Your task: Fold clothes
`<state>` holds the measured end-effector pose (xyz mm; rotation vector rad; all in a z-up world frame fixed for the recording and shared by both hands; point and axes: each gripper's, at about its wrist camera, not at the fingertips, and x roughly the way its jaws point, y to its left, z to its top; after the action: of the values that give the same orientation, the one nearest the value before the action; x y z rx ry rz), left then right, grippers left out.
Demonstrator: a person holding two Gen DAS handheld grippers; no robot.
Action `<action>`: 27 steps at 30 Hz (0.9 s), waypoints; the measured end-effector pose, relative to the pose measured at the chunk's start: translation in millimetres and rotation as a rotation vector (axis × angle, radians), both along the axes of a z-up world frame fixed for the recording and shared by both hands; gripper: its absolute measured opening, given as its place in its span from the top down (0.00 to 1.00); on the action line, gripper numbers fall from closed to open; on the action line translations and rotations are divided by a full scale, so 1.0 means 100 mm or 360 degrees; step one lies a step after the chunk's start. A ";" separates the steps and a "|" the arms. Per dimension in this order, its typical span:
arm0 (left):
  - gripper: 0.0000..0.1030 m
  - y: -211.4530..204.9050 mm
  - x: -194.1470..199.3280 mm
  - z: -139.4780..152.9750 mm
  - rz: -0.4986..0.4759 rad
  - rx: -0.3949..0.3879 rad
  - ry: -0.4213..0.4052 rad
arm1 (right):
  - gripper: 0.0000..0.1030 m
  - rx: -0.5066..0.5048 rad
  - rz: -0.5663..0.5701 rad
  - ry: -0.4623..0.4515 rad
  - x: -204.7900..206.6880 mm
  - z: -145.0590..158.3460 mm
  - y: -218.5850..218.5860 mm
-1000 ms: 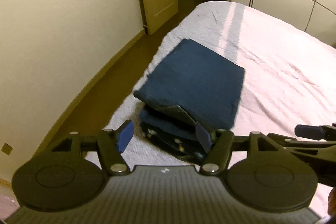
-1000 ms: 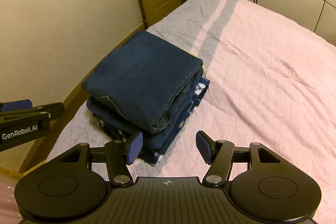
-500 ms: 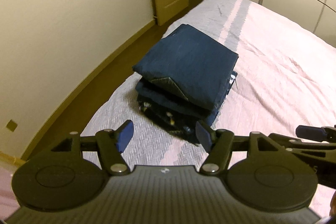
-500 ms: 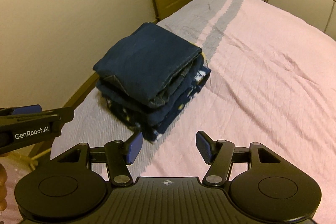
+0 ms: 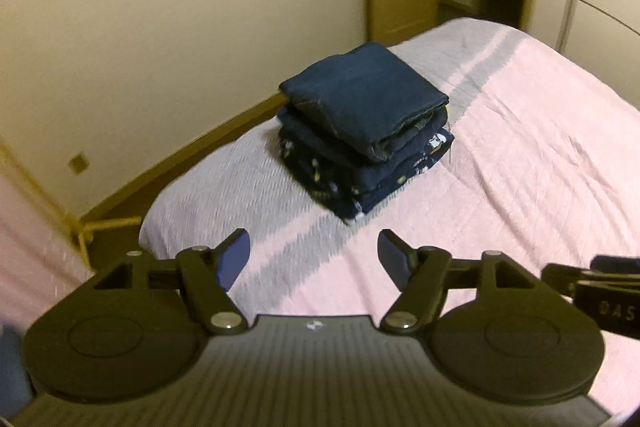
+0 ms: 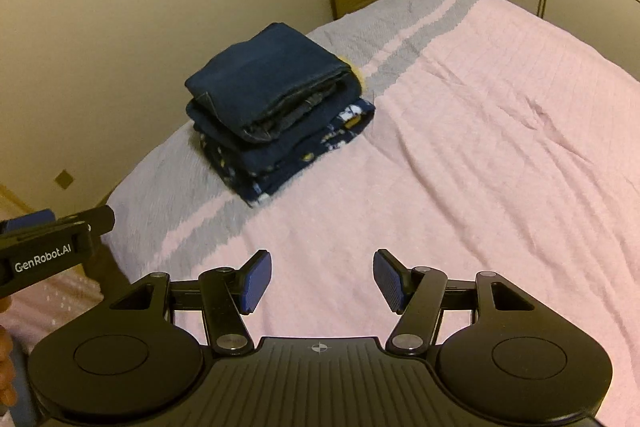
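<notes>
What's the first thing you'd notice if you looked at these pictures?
A neat pile of folded dark blue clothes sits near the corner of a pink bed, beside the wall. Up close, two black hand-held grippers, left and right, hang over the bed with nothing between their blue pads.

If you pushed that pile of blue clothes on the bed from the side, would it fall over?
Probably the pile of folded clothes would slump rather than topple: it looks soft and wider than it is tall. The top dark blue piece might slide off first, since it only rests there. The pink bedspread would likely wrinkle too.
</notes>
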<state>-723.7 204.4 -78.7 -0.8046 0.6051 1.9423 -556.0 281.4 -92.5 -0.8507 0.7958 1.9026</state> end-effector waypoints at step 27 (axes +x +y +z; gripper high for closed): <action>0.35 0.03 1.16 -0.19 0.0347 -0.0032 -0.0325 | 0.41 -0.0048 0.0370 -0.0230 0.86 -0.24 0.44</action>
<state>-608.0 207.3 -97.4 -1.1044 0.4286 2.0184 -470.0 325.2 -116.8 -1.1269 0.6626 2.0064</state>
